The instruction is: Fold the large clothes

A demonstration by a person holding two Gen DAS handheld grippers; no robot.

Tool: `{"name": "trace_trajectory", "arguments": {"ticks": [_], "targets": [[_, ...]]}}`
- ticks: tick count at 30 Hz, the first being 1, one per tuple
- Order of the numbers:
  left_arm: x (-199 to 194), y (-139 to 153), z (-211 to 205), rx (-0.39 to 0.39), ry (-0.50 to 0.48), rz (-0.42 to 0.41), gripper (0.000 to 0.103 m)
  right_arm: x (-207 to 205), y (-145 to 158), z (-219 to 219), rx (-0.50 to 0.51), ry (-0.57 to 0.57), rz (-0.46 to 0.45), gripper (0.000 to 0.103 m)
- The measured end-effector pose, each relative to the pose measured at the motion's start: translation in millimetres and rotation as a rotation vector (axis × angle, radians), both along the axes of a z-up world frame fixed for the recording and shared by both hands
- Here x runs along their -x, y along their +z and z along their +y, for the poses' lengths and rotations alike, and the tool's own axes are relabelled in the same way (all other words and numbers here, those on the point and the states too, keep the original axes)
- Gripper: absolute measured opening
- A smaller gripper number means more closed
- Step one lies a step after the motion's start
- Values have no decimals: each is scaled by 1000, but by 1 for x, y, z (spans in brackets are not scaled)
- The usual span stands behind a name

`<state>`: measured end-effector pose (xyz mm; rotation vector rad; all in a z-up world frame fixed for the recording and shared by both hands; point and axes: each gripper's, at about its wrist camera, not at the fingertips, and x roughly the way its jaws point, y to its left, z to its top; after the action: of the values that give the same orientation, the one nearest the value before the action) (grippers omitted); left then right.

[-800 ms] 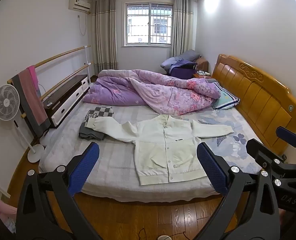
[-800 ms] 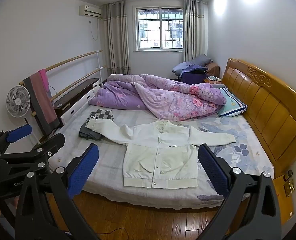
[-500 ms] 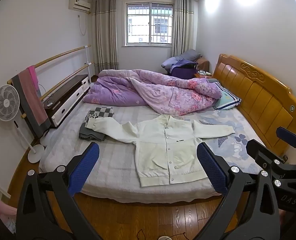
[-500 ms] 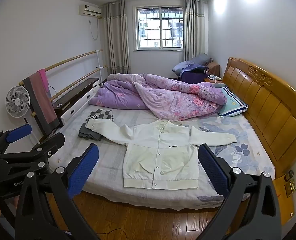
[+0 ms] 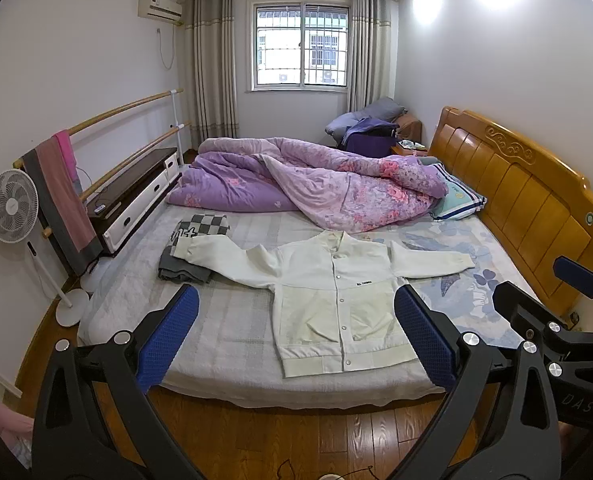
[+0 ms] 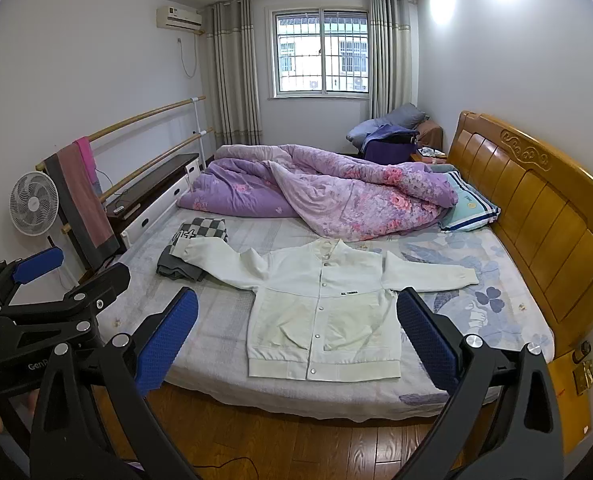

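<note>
A cream-white snap-button jacket [image 5: 336, 300] lies flat and face up on the bed, sleeves spread, hem toward the near edge; it also shows in the right wrist view [image 6: 324, 312]. My left gripper [image 5: 296, 340] is open and empty, held above the floor in front of the bed. My right gripper [image 6: 296, 344] is open and empty too, beside it to the right. The right gripper shows at the right edge of the left wrist view [image 5: 576, 280], and the left gripper at the left edge of the right wrist view [image 6: 36, 268].
A stack of folded clothes with a checkered piece on top [image 5: 194, 248] lies under the jacket's left cuff. A rumpled purple quilt [image 5: 316, 184] and pillow [image 5: 456, 200] fill the bed's far half. Wooden headboard [image 5: 516, 192] on the right; fan [image 5: 12, 208] and towel rails on the left.
Both views have shifted very slightly; the jacket sits a touch lower in frame. The jacket and both grippers' jaws are unchanged.
</note>
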<state>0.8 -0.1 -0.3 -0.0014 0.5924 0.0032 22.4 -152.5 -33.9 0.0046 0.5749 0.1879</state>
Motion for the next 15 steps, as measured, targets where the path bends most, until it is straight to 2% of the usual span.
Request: {"name": "trace_trajectory", "arguments": {"ticks": [15], "targets": [[-2,2,-2,0,0,3,98,-19,-9,5,-3,-4,13,96]]}}
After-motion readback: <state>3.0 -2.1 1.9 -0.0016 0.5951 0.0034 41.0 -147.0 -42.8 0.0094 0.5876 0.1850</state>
